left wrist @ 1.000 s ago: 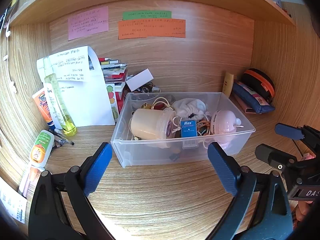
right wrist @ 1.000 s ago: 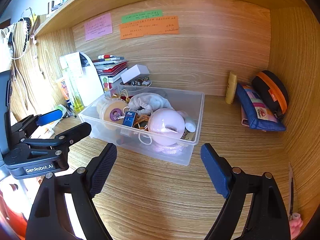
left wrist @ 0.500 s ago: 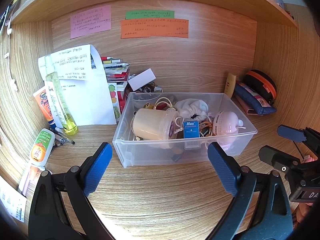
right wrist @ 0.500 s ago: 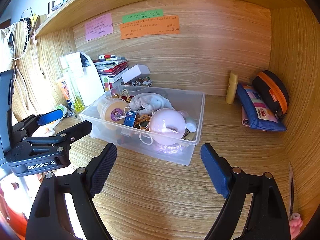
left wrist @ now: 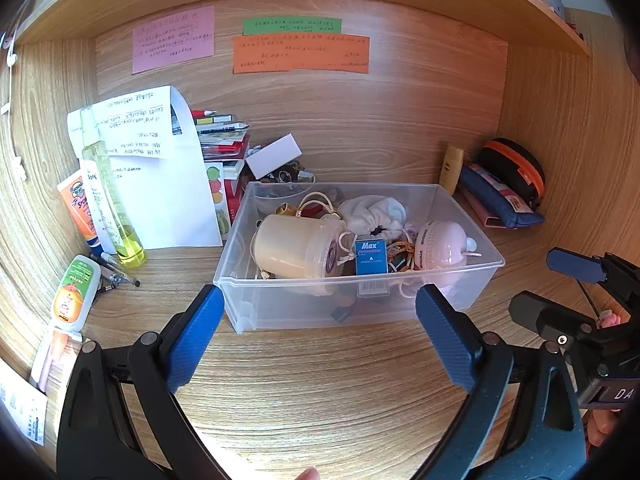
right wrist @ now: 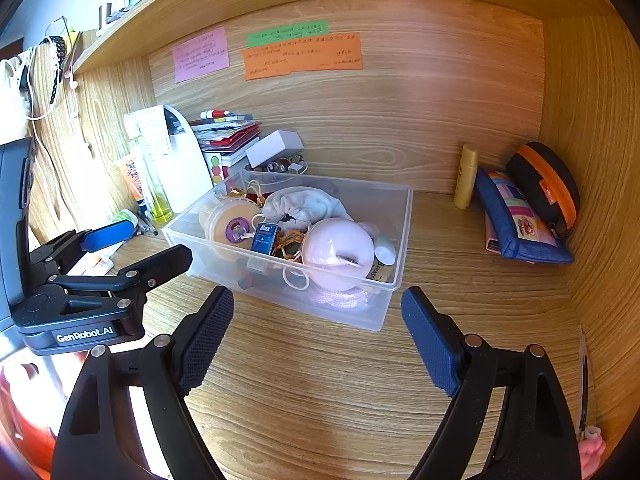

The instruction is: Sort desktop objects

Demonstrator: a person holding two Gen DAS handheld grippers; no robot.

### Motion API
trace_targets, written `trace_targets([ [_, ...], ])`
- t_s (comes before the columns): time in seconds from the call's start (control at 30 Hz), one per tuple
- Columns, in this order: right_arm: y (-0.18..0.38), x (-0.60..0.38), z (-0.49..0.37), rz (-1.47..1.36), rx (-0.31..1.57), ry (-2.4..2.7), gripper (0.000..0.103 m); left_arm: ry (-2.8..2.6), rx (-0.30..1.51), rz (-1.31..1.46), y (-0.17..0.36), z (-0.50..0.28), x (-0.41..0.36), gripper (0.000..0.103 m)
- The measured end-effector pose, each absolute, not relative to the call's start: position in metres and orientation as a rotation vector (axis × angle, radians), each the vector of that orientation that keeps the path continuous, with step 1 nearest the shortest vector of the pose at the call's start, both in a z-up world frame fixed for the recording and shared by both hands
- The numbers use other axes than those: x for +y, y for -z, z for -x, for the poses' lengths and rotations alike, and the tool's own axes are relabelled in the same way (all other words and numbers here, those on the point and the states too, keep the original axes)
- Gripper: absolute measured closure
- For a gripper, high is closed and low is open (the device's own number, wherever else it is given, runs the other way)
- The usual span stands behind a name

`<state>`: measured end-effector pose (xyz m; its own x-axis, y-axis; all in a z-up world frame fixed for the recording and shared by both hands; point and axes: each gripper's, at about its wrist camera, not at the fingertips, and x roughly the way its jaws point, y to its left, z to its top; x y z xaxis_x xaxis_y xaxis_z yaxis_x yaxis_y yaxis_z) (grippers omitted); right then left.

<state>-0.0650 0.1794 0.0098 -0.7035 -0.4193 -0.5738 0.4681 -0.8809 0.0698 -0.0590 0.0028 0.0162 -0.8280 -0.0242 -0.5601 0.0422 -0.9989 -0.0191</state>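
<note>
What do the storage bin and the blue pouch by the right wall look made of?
Storage bin: clear, glossy hard plastic, likely; its contents show through the walls. Blue pouch: soft matte fabric, probably denim-like, with a sagging shape and a colourful patchwork front.

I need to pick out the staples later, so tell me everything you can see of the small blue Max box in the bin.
The blue Max box is a small, cardboard-looking carton with white "Max" lettering, a pale label and a small triangle mark. It stands roughly upright, tilted slightly, near the front wall of the clear plastic bin, between the cream lidded jar and the pink round gadget. A white cloth bundle lies behind it. It looks closed. Neither gripper touches it.
</note>
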Motion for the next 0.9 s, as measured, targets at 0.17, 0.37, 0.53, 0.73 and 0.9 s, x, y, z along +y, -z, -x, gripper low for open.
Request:
trace_targets([
  [0.17,-0.0131,0.1780,0.0629,-0.803,0.115,2.519,0.019,2.979,0.074,-0.906,-0.0170,0.0571,0.0018,0.005],
  [0.37,-0.0105,0.1758,0.0641,-0.818,0.110,2.513,0.019,2.986,0.071,-0.906,-0.0181,0.0567,0.0016,0.005],
  [0.53,-0.0083,0.1748,0.0650,-0.828,0.111,2.507,0.019,2.990,0.092,-0.915,-0.0176,0.0571,0.0004,0.005],
  [0.73,-0.0070,0.1743,0.0655,-0.835,0.105,2.505,0.019,2.996,0.076,-0.903,-0.0186,0.0563,0.0009,0.005],
  [0.9,-0.0055,0.1739,0.0654,-0.840,0.106,2.504,0.019,2.992,0.085,-0.928,-0.0186,0.0576,0.0010,0.005],
])
